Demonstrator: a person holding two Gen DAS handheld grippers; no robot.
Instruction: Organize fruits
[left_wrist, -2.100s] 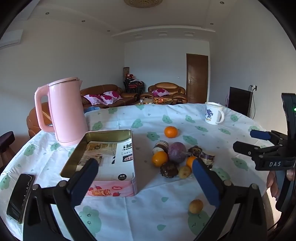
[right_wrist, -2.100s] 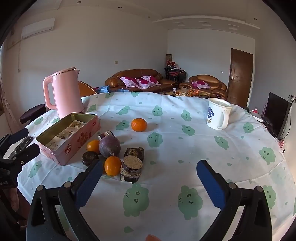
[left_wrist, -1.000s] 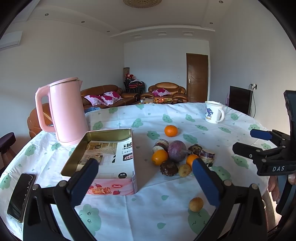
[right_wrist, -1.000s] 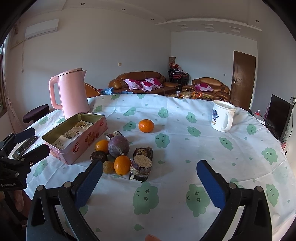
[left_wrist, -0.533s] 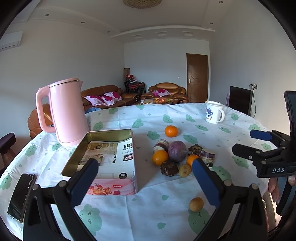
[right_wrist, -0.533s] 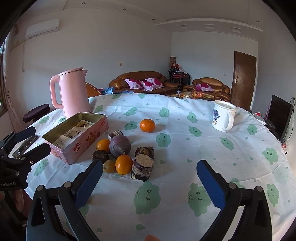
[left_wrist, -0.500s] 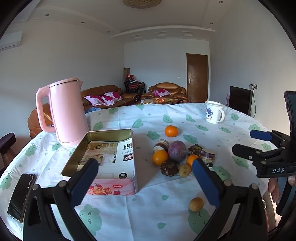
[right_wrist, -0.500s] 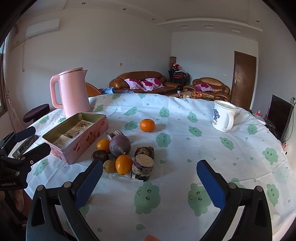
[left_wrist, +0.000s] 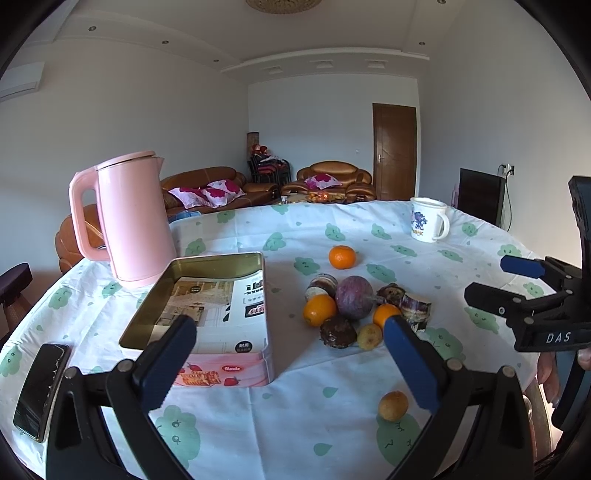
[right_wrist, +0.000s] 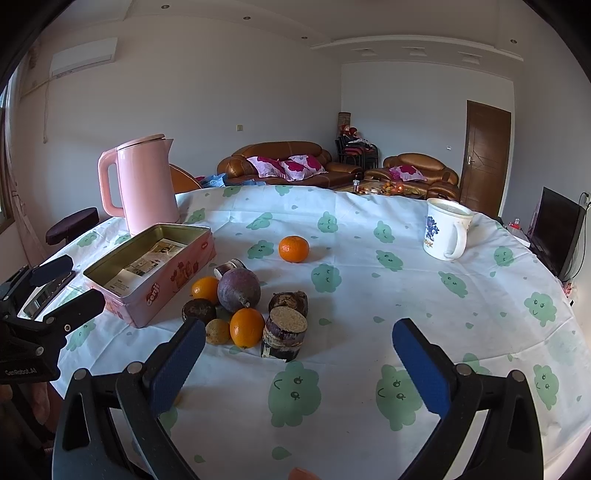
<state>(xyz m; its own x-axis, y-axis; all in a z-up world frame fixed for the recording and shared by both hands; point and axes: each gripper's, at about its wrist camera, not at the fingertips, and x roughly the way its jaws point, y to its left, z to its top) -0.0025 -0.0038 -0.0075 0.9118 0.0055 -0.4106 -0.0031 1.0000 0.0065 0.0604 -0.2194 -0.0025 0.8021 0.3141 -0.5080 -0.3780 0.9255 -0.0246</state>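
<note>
A cluster of fruit lies mid-table: a purple round fruit (left_wrist: 354, 297) (right_wrist: 238, 290), two oranges (left_wrist: 319, 309) (right_wrist: 246, 328), a dark brown fruit (left_wrist: 337, 331), a small yellow fruit (left_wrist: 369, 336) and cut dark cane pieces (right_wrist: 285, 333). One orange (left_wrist: 342, 257) (right_wrist: 293, 249) sits apart behind them. Another small yellow fruit (left_wrist: 393, 405) lies alone near the front edge. An open pink tin (left_wrist: 207, 314) (right_wrist: 155, 262) with printed paper inside stands left of the cluster. My left gripper (left_wrist: 288, 360) is open above the near edge, holding nothing. My right gripper (right_wrist: 295, 363) is open too, short of the cluster.
A pink kettle (left_wrist: 129, 218) (right_wrist: 142, 181) stands behind the tin. A white mug (left_wrist: 428, 223) (right_wrist: 445, 234) is at the far right. A black phone (left_wrist: 40, 384) lies at the left edge. The round table (right_wrist: 369, 295) wears a white cloth with green cloud prints.
Both grippers have drawn back and risen slightly from the table; the fruit sits a little farther off in the right wrist view. Nothing on the table has moved.
</note>
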